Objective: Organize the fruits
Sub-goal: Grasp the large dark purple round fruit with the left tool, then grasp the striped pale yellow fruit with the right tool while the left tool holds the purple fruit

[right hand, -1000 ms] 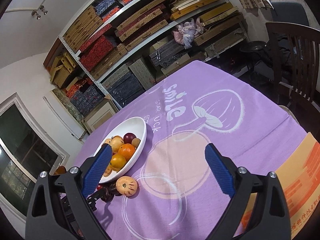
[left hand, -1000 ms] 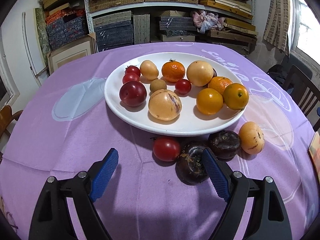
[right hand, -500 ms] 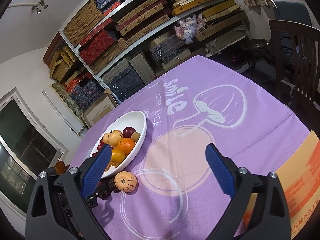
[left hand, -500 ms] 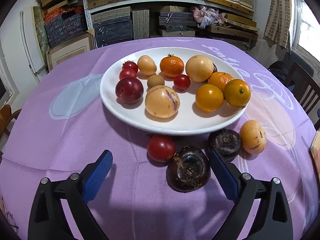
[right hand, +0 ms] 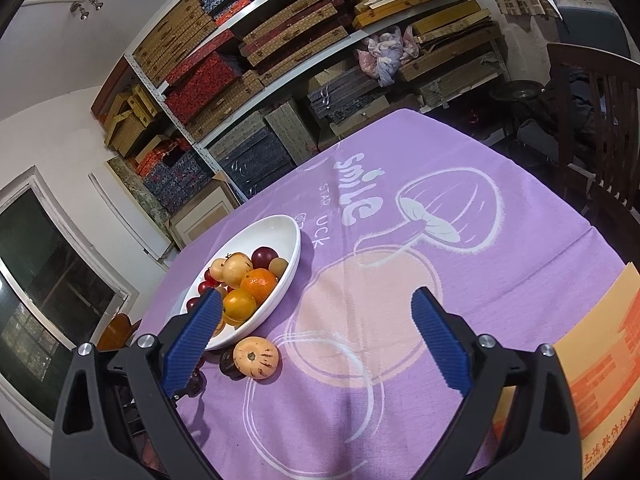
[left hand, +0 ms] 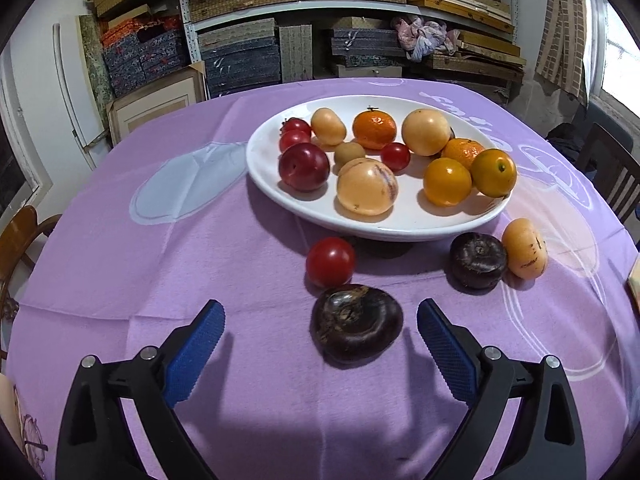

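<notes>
A white oval plate [left hand: 272, 184] holds several fruits: oranges, plums, small tomatoes and pale yellow melons. On the purple cloth in front of it lie a red tomato [left hand: 330, 262], a dark purple fruit [left hand: 357, 322], a second dark fruit [left hand: 477, 260] and a pale orange speckled fruit [left hand: 524, 253]. My left gripper [left hand: 318, 334] is open, its blue pads on either side of the near dark fruit, not touching it. My right gripper [right hand: 316, 328] is open and empty above the cloth, right of the plate [right hand: 286, 276] and the speckled fruit [right hand: 256, 358].
The round table's purple cloth [right hand: 440, 280] has white prints. Shelves of boxes [left hand: 280, 8] stand behind. A wooden chair [right hand: 592, 128] is at the far right, another chair [left hand: 20, 232] at the left. An orange-printed paper [right hand: 592, 364] lies at the right table edge.
My left gripper has moved so that the near dark fruit, which lay by the right pad, now sits between the open pads. The right gripper drifted slightly, staying open.
</notes>
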Action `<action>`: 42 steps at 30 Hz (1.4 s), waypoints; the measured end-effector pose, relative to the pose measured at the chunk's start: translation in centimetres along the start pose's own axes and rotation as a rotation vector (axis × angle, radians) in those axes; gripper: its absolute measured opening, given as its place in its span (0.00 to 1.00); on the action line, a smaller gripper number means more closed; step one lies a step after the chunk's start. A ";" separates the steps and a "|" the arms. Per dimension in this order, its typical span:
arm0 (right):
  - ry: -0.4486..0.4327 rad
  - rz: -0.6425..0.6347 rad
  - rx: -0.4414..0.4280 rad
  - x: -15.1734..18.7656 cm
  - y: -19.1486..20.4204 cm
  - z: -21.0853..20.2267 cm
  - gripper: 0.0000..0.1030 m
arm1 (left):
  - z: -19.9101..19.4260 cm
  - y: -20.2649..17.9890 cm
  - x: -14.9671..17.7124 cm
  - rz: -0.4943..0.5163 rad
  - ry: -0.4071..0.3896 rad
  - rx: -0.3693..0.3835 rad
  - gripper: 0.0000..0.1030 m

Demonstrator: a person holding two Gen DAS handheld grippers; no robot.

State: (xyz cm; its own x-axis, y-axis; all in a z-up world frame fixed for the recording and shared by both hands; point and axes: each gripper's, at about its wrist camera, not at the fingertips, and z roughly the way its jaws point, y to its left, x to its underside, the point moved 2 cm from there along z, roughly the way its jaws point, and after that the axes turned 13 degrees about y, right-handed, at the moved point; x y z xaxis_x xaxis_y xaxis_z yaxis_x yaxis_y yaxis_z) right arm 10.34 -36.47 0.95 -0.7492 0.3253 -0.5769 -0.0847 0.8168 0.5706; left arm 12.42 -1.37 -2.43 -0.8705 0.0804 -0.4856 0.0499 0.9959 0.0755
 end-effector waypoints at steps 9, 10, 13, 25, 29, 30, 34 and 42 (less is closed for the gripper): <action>0.009 -0.001 -0.007 0.0 -0.1 0.1 0.91 | 0.8 1.5 0.1 -0.059 0.023 -0.006 0.91; 0.010 -0.003 -0.006 0.0 0.0 0.2 0.91 | 0.7 1.7 0.2 -0.064 0.025 -0.007 0.91; 0.013 0.001 -0.007 0.0 -0.2 0.2 0.91 | 0.2 1.7 0.7 -0.057 0.014 -0.016 0.89; 0.023 -0.007 -0.003 0.1 -0.1 0.3 0.91 | 0.7 1.5 0.3 -0.041 0.019 0.088 0.65; 0.024 -0.006 -0.003 0.1 -0.1 0.3 0.91 | 0.8 1.3 0.4 -0.029 0.022 0.119 0.56; 0.024 -0.008 -0.003 0.0 0.0 0.3 0.91 | 0.8 1.2 0.4 -0.022 0.022 0.129 0.51; 0.035 -0.029 0.000 0.3 0.4 0.6 0.91 | 0.9 1.0 0.2 -0.015 0.026 0.143 0.49; 0.135 -0.203 0.051 2.1 3.7 2.9 0.91 | 0.4 0.8 0.6 -0.002 0.010 0.102 0.49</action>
State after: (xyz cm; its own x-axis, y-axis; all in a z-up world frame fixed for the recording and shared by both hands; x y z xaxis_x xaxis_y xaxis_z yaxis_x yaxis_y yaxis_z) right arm 10.41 -31.42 0.16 -0.8016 0.0880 -0.5914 -0.2122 0.8829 0.4189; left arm 12.11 -0.52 -3.01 -0.8754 0.0787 -0.4769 0.0973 0.9951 -0.0145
